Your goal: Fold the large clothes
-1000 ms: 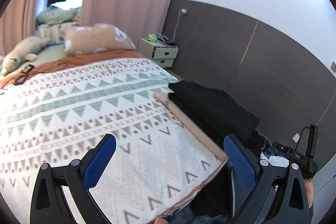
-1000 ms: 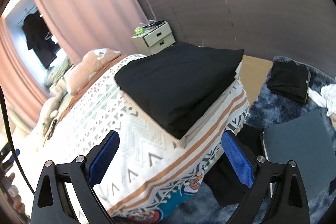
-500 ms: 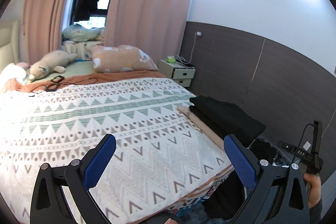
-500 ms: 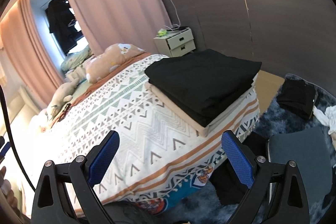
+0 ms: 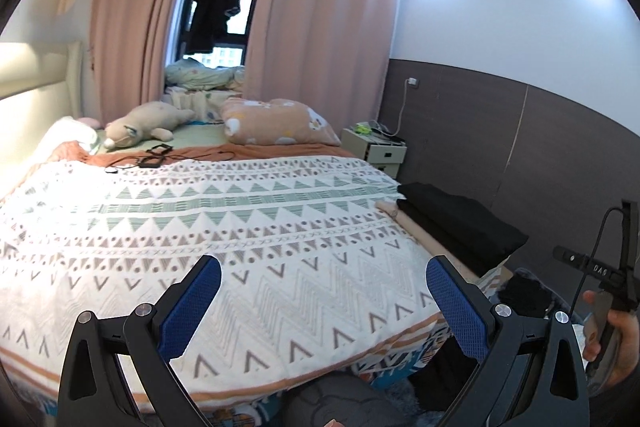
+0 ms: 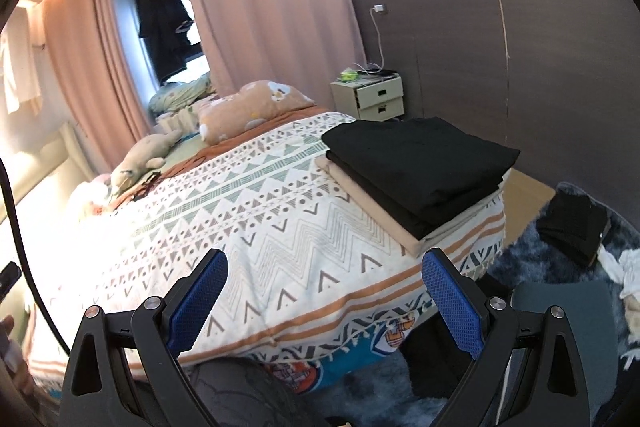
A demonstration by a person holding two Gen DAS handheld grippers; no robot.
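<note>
Hovering wide and empty, both grippers [image 5: 323, 301] [image 6: 325, 299] facing the bed [image 6: 280, 227], folded stack [image 6: 420, 167] lying ahead-right, nearer the right gripper.

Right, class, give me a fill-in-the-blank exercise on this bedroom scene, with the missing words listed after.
1. The folded clothes lie stacked on the ____.
2. The bottom garment of the stack is ____ in colour.
3. Both the left gripper and the right gripper are ____.
4. The curtains are ____.

Missing words: bed; beige; open; pink
</note>
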